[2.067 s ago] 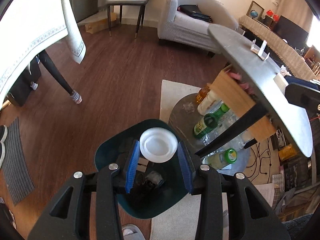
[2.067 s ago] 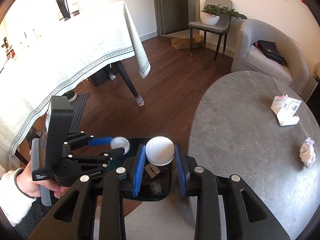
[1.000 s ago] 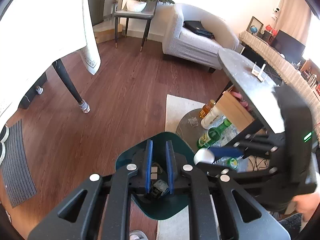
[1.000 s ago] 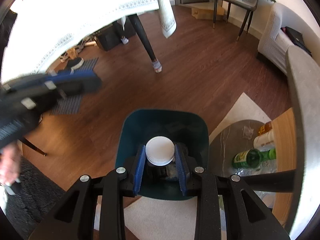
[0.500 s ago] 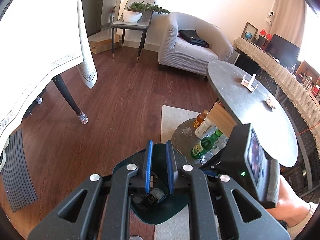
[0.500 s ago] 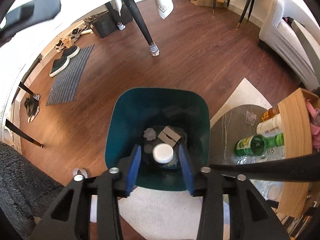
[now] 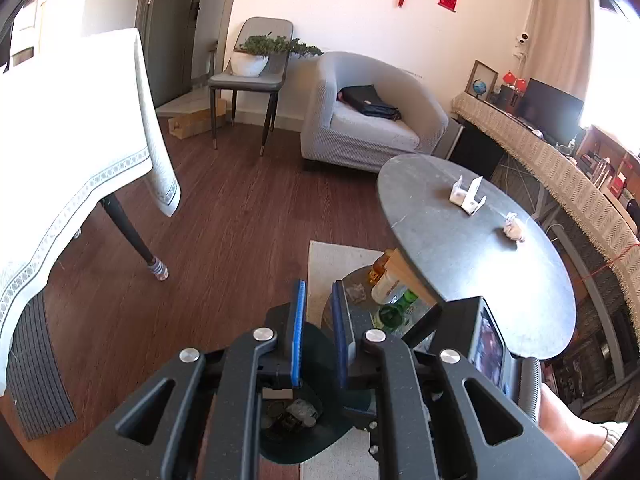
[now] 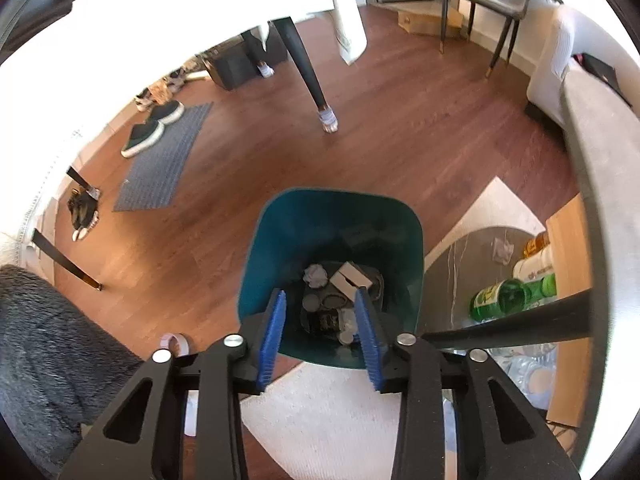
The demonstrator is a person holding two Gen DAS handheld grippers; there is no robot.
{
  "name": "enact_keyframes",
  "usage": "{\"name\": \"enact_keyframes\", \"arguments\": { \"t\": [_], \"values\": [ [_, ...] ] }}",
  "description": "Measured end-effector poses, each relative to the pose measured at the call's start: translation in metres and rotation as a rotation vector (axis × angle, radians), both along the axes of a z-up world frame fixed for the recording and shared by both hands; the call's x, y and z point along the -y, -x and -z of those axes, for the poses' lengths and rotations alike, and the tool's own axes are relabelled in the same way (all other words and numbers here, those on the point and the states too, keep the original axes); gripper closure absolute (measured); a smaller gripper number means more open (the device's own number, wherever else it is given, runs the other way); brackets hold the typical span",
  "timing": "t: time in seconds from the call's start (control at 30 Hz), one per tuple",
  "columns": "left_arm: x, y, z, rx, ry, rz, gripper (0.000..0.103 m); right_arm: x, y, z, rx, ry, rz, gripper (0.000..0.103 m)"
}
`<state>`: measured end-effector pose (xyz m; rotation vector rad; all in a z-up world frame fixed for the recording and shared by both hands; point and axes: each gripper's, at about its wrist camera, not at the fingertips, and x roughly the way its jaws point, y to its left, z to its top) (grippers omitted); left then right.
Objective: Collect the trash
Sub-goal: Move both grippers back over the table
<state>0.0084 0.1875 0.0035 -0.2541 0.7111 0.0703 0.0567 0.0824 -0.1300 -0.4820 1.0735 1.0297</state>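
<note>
Two grippers: both over the bin, neither holding anything.
Left gripper (image 7: 318,332): jaws nearly together, a narrow gap between the blue pads, nothing in it.
Right gripper (image 8: 320,336): jaws apart and empty; they have just been closing slightly, nothing between them.
Bin (image 8: 280,240): teal, on the wood floor, just beside the rug (image 8: 320,412) and the low round shelf (image 8: 452,256).
Bin contents: crumpled paper (image 8: 316,274), small carton (image 8: 347,276), round lids and a white cap (image 8: 346,338), all lying at the bottom.
Tabletop (image 7: 460,248): grey, round, carries an opened white box (image 7: 466,196) and a paper wad (image 7: 514,228), well apart from the bin.
Shelf: holds a green bottle (image 8: 508,294) on its side and other bottles.
Person: forearm (image 7: 568,428) at lower right of the left view, behind the right gripper's screen.
</note>
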Motion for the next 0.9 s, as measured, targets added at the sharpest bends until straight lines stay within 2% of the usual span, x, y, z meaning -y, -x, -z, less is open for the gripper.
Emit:
{"name": "enact_keyframes", "arguments": {
  "t": [0.13,0.33,0.6,0.7,0.9],
  "values": [
    [0.012,-0.002,-0.013,0.022,-0.011,0.015,0.088,0.013,-0.001,-0.026,0.034,-0.059,0.014,0.076],
    [0.031,-0.01,-0.021,0.031,-0.025,0.029,0.087,0.052,-0.017,-0.068,0.08,-0.157,0.085,0.076],
    [0.067,-0.025,-0.024,0.04,-0.043,0.077,0.072,0.109,-0.044,-0.089,0.115,-0.201,0.195,0.076],
    [0.078,-0.029,-0.022,0.045,-0.044,0.092,0.06,0.132,-0.055,-0.095,0.139,-0.211,0.247,0.076],
    [0.097,-0.047,-0.018,0.033,-0.028,0.132,0.054,0.175,-0.074,-0.107,0.209,-0.226,0.361,0.075]
  ]
}}
